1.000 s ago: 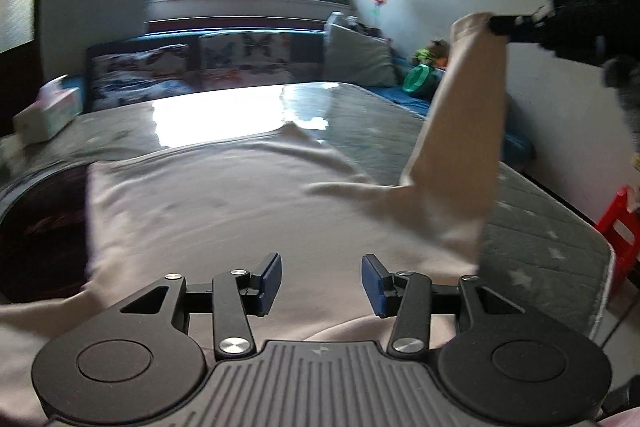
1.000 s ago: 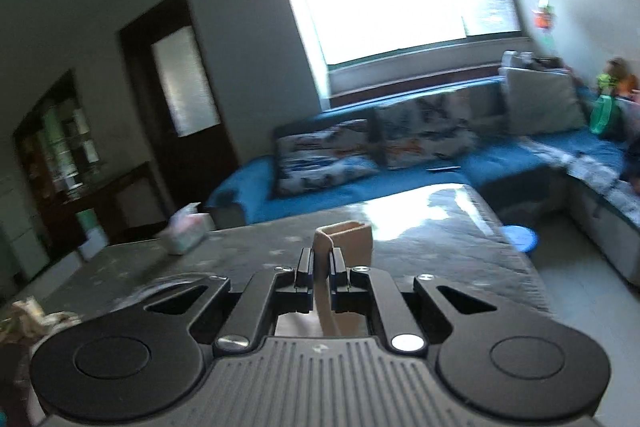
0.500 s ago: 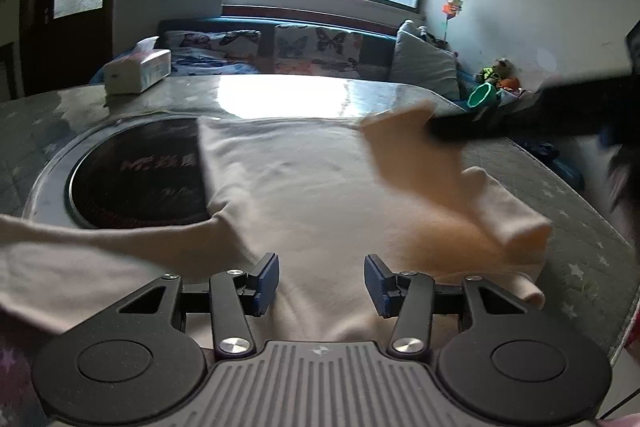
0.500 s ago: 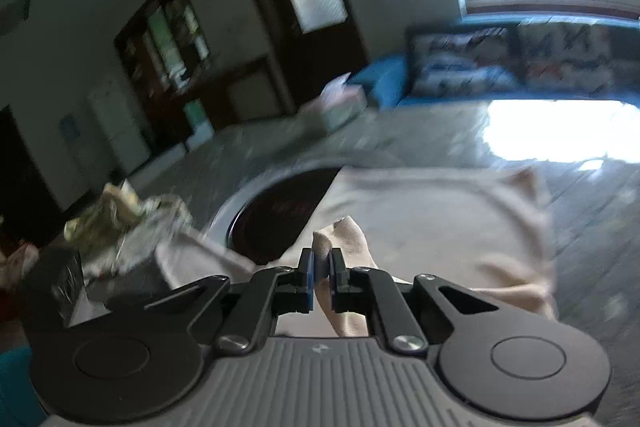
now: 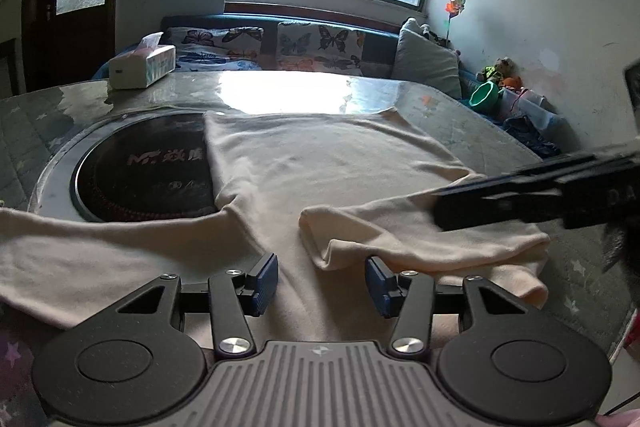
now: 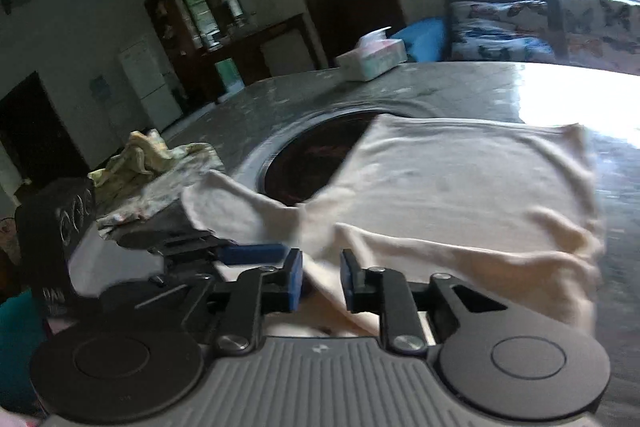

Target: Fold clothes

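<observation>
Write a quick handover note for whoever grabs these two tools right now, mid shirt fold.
Left tool: open, empty, hovering over the near edge of the cream shirt.
Right tool: open, right sleeve lies between its pads, not clamped.
Shirt lies flat on the table, partly over the round cooktop.
Done: right sleeve folded in across the body.
Left: fold the left sleeve, still spread outward, then the body.

Cream shirt [image 5: 320, 163]; black tongs [image 5: 322, 281], blue pads [image 5: 266, 281]; butterfly-print cushions [image 5: 320, 45]; green bowl [image 5: 485, 94]
</observation>
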The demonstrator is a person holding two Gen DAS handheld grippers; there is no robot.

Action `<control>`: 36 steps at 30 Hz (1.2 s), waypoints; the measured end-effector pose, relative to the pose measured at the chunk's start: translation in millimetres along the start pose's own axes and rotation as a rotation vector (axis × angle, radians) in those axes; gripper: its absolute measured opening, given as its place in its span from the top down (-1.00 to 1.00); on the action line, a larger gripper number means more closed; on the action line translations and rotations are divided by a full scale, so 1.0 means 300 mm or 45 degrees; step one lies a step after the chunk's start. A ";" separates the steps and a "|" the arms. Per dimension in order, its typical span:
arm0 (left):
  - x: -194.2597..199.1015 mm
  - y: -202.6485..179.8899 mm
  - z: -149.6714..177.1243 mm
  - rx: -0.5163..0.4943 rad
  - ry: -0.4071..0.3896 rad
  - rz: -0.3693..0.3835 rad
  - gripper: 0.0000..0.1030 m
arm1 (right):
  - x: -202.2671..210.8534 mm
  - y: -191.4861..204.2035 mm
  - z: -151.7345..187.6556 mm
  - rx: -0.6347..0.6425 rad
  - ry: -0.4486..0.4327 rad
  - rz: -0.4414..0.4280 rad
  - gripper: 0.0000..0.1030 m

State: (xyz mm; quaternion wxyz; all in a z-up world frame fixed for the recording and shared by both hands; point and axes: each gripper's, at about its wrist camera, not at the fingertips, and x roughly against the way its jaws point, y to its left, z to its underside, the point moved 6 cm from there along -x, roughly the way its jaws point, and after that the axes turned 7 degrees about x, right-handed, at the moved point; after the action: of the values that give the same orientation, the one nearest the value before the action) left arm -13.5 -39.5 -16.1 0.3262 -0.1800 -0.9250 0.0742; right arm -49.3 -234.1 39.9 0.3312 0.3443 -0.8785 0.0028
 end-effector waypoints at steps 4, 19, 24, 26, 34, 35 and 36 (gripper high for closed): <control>-0.001 -0.014 -0.017 0.051 0.023 0.044 0.03 | 0.096 -0.118 0.051 -0.060 0.009 0.148 0.47; -0.043 -0.111 -0.062 -0.042 -0.021 0.003 0.51 | 0.186 -0.270 0.140 -0.176 -0.051 0.293 0.30; -0.106 -0.098 -0.032 -0.132 0.020 -0.133 0.74 | 0.167 -0.256 0.155 -0.130 -0.022 0.300 0.30; -0.094 -0.076 -0.032 -0.123 0.015 -0.167 0.74 | 0.170 -0.262 0.157 -0.118 -0.016 0.312 0.30; -0.057 -0.068 -0.020 -0.037 0.050 -0.160 0.50 | 0.155 -0.385 0.114 -0.204 -0.061 0.361 0.30; -0.064 -0.070 -0.013 -0.034 0.066 -0.159 0.50 | 0.144 -0.400 0.107 -0.220 -0.065 0.360 0.32; -0.067 -0.073 -0.009 -0.036 0.069 -0.161 0.51 | 0.132 -0.414 0.100 -0.239 -0.068 0.359 0.32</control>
State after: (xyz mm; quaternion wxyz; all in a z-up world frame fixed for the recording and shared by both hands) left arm -3.4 -67.3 -20.0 0.3527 -0.1275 -0.9263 0.0356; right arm -12.9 -359.7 12.0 0.3348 0.1852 -0.9230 -0.0418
